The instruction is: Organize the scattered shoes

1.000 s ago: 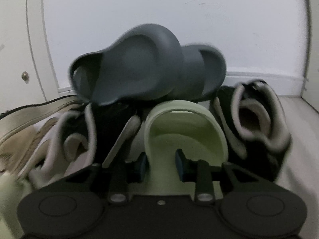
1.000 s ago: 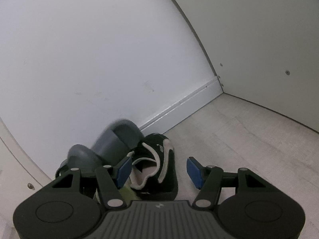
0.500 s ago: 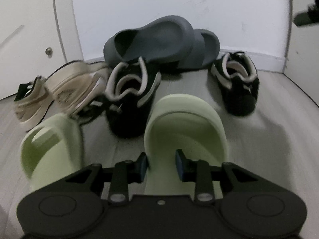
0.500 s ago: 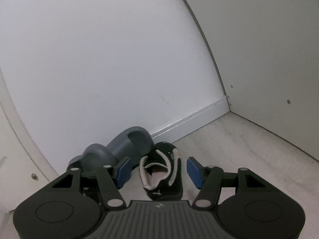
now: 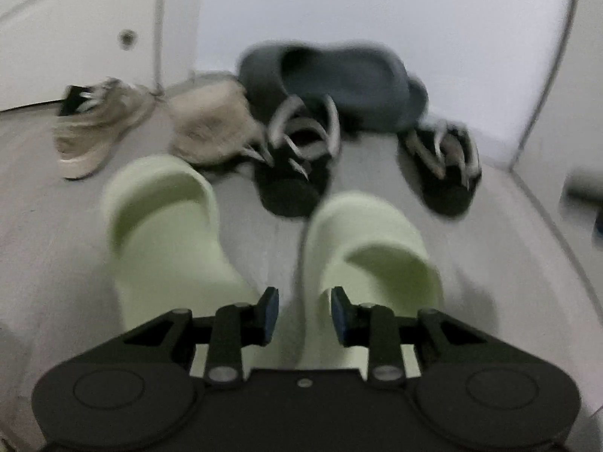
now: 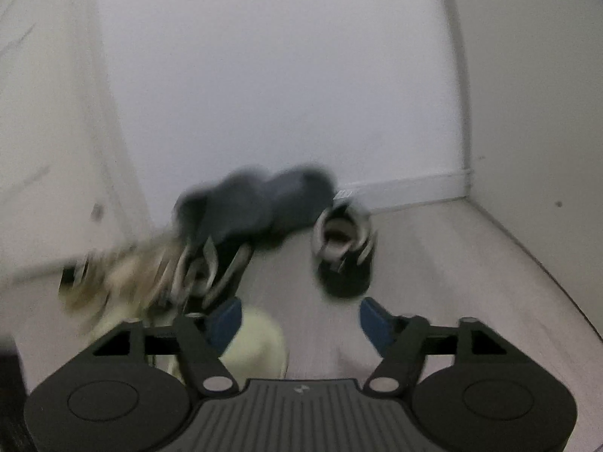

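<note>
My left gripper (image 5: 304,312) hangs low over the floor (image 5: 45,248) with its fingers (image 5: 270,310) released, a gap between the blue pads and nothing held. Two pale green slides lie just ahead: the left green slide (image 5: 166,233) and the right green slide (image 5: 369,252), side by side with a strip of floor between them. Beyond them sit two black sneakers (image 5: 297,158), two beige sneakers (image 5: 94,132) to the left, and dark grey slides (image 5: 339,79) against the wall (image 5: 377,7). My right gripper (image 6: 297,318) is spread wide and empty, with a black sneaker (image 6: 345,248) ahead. Both views are blurred.
</note>
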Tool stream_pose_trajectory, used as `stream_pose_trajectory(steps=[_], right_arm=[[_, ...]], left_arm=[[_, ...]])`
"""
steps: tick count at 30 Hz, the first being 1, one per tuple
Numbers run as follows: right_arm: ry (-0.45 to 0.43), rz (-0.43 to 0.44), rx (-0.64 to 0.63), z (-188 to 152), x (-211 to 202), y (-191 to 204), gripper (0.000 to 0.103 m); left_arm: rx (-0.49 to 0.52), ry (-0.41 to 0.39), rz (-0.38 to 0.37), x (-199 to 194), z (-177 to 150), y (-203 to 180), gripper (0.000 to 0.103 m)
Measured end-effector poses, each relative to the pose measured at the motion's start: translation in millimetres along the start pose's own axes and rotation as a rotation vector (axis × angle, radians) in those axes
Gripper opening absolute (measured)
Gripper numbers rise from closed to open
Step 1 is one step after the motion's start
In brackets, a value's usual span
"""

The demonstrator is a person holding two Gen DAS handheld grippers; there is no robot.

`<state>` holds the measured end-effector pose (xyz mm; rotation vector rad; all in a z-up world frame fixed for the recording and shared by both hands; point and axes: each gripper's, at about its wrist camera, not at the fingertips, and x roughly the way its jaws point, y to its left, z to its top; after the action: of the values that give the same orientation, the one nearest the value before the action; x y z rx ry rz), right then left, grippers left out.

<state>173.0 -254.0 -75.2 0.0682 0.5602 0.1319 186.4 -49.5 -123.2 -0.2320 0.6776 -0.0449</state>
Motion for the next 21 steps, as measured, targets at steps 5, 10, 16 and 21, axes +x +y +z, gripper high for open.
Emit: stream_pose_trajectory(steps=[5, 10, 16, 21], right_arm=[[0.221, 0.136, -0.017, -14, 24, 29, 0.072], [0.405, 0.193, -0.098, -40, 40, 71, 0.064], [0.434, 0.225, -0.282, -61, 35, 115, 0.06], [0.447, 0.174, -0.313, -65, 36, 115, 0.058]], left_arm=[[0.114, -0.118, 0.001, -64, 24, 12, 0.036], [0.206, -0.197, 0.089, -122, 31, 53, 0.041], [0.007, -0.175, 0.116, -126, 25, 110, 0.041], [-0.1, -0.142, 0.096, -114, 27, 128, 0.041]])
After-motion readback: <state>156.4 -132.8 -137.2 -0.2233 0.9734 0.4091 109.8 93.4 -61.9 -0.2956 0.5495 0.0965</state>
